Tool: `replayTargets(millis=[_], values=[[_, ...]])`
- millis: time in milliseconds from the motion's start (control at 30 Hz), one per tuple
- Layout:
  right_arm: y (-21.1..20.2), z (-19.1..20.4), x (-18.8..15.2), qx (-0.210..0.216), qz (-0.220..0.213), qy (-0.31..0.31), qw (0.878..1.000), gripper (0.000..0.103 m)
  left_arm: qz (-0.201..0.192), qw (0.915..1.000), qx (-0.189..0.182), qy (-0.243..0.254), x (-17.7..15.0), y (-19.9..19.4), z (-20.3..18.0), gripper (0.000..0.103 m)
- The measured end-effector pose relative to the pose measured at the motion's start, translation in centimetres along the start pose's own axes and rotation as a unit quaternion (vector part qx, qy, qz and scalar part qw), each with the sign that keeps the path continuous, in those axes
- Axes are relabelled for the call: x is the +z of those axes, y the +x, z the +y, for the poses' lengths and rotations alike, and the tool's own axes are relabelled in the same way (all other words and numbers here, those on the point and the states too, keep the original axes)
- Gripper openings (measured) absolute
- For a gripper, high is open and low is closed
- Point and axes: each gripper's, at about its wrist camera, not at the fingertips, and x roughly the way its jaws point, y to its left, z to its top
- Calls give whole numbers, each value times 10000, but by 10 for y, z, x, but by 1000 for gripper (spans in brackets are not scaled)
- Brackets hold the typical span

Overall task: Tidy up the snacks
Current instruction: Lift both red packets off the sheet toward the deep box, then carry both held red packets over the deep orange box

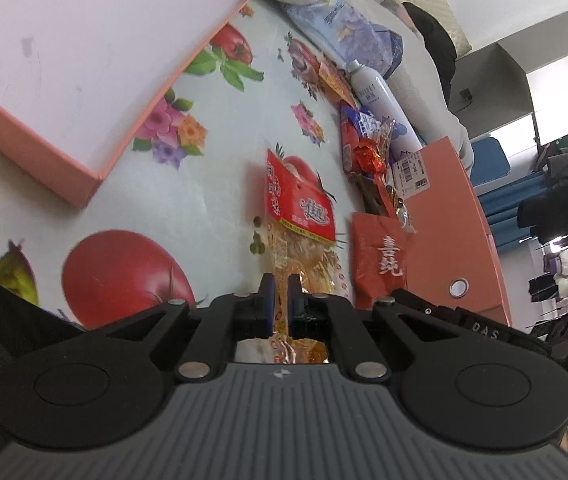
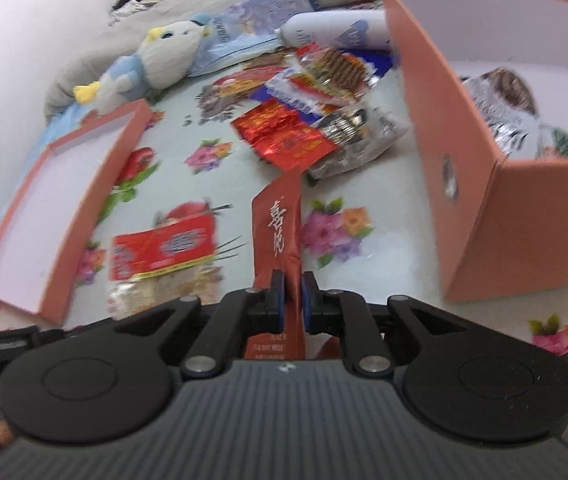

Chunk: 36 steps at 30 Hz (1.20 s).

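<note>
Between the jaws of the left gripper [image 1: 277, 300]: clear snack bag [image 1: 304, 240] with red printed header, pinched at its lower edge, the rest hanging out over the flowered surface [image 1: 187, 208]. Contents pale gold and loose-looking; judged light, crackly, easily crushed. Film glossy, so probably slippery; sealed edge the sounder place for a grip than the filled belly.

Between the jaws of the right gripper [image 2: 292, 296]: flat orange-red pouch [image 2: 279, 232] with white characters, clamped on its creased middle and held edge-on above the surface. Judged thin, limp and almost weightless; likely to flop or twist if swung fast. Seam or crease the stiffest hold.

To the right, in the right wrist view: tall salmon-pink box [image 2: 480, 208], open-topped, already holding silvery packets. Taken as the probable destination.

To the left: shallow pink lid [image 2: 55, 208], white inside, nothing lying in it.

Near the box, in a loose heap: red foil packets [image 2: 284, 136], a biscuit sleeve [image 2: 336, 68], a silver-wrapped item [image 2: 360, 136]. All apparently soft, rustling wrappers; biscuits probably fragile under a hard squeeze.

Beyond the heap: white bottle [image 2: 336, 28] lying on its side, blue-patterned bag [image 2: 251, 20], plush toy [image 2: 151, 64]. Not snacks, so far as could be told.
</note>
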Motion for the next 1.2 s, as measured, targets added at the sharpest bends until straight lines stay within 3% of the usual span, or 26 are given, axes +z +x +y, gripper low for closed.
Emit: replayTargets(millis=[67,267,333,367,467,533,800,933,1000,1067,1133,1200], values=[[1,-2,-3,249,85,63,9996,14,76,9999,-47,-73,1,4,1,35],[1,-6,-9,734,211,289,9967,18,52,10000,19,55,-1,9,-8,52],[3,-6,-11,876,257,300,9954,37,101,9999,-10,80,-1,11,-10,54],[4,-5,-12,907,277,290,9951,37,144,9998,-12,108,-1,13,-11,54],[9,-4,-15,745,423,221,9961,34,257,9996,21,131,-1,20,-14,54],[13,-3,-20,638,500,160,9966,21,299,9995,-33,61,-1,23,-14,54],[11,-17,-23,798,466,498,9945,21,307,9969,-604,-412,1,23,-8,54],[11,-21,-22,798,445,581,9941,20,285,9899,-1153,-769,3,20,-1,54],[12,-23,-23,801,450,615,9939,20,382,9874,-1251,-889,2,24,2,54],[12,-23,-22,786,453,623,9939,20,498,9892,-1064,-872,1,27,2,54],[13,-22,-22,735,462,575,9946,20,828,9927,-599,-643,0,35,-1,53],[16,-23,-23,691,492,572,9948,20,916,9930,-502,-556,-3,39,-6,53]])
